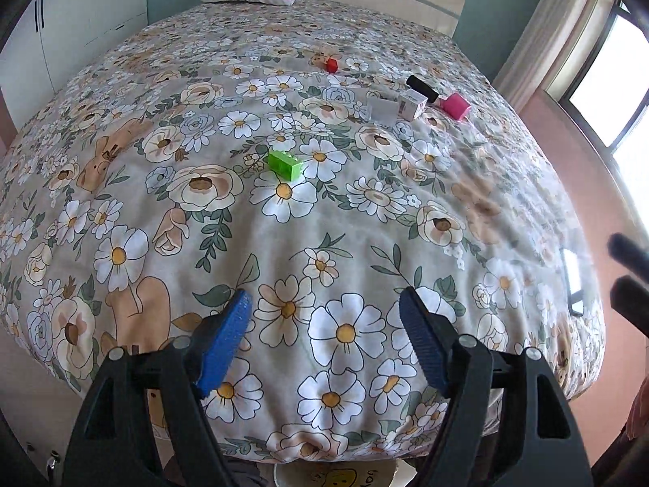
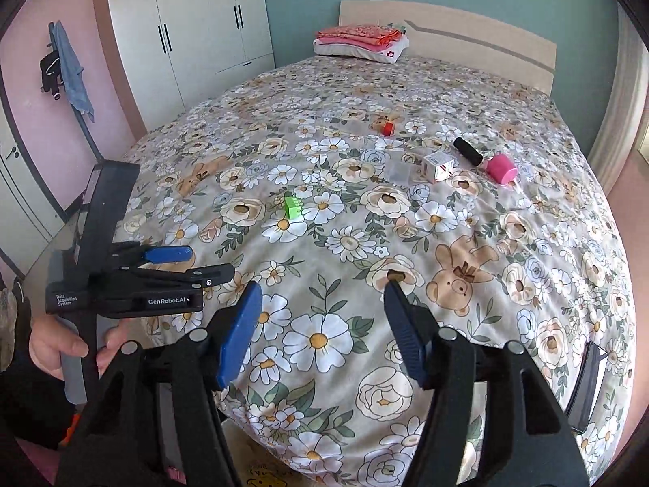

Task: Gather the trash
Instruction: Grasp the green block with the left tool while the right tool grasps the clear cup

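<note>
While both hand-held grippers, left (image 1: 324, 304) and right (image 2: 322, 298), gape empty, white carton (image 2: 437, 166) sits closed on bedspread (image 2: 365, 284).

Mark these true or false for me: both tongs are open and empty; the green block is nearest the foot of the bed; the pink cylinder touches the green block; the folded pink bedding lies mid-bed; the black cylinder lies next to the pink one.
1. Both the left tongs and right tongs are open and empty. True.
2. The green plastic block is the item nearest the bed's foot. True.
3. The pink cylinder touches it. False: they lie well apart.
4. The folded pink bedding lies mid-bed. False: it sits by the headboard.
5. The black cylinder lies next to the pink one. True.
</note>
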A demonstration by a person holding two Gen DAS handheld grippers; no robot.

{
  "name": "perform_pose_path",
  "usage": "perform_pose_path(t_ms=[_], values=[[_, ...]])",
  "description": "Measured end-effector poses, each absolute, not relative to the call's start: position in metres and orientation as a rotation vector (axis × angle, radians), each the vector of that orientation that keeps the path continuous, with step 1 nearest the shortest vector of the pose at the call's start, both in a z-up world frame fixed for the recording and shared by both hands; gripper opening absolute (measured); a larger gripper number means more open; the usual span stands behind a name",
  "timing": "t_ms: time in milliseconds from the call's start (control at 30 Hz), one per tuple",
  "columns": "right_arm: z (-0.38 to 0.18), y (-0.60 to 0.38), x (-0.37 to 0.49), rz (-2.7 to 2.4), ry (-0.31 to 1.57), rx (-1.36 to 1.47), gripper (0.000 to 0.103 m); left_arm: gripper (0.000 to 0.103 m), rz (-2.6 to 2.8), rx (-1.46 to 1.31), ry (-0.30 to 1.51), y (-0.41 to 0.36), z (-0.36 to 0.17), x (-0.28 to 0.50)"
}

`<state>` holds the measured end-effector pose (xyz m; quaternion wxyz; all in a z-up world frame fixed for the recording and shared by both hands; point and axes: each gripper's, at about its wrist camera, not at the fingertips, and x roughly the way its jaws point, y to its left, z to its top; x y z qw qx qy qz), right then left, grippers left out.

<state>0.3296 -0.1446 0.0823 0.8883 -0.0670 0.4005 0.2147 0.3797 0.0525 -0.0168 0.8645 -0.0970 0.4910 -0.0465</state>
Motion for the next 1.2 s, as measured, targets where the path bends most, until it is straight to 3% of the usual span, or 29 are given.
perform_pose_path(t_ms=[267,400,767,1000,1200], values=[[0.076,-0.132,0.457,0.326,0.864,-0.078,0.069,0.078,-0.008,-0.364,1.084,0.075,-0.048,0.463],[0.059,-0.126,0.523,0.249,0.909,-0.054,0.07,0.083,0.033,-0.438,1.105,0.084,-0.063,0.496],[-0.025,-0.107,0.684,0.043,1.093,0.064,0.071,0.085,0.143,-0.516,1.173,0.089,-0.108,0.564],[-0.095,-0.1,0.739,-0.045,1.23,0.141,0.071,0.086,0.216,-0.449,1.183,0.082,-0.132,0.585],[-0.124,-0.104,0.746,-0.046,1.224,0.168,0.067,0.084,0.232,-0.37,1.155,0.074,-0.136,0.588]])
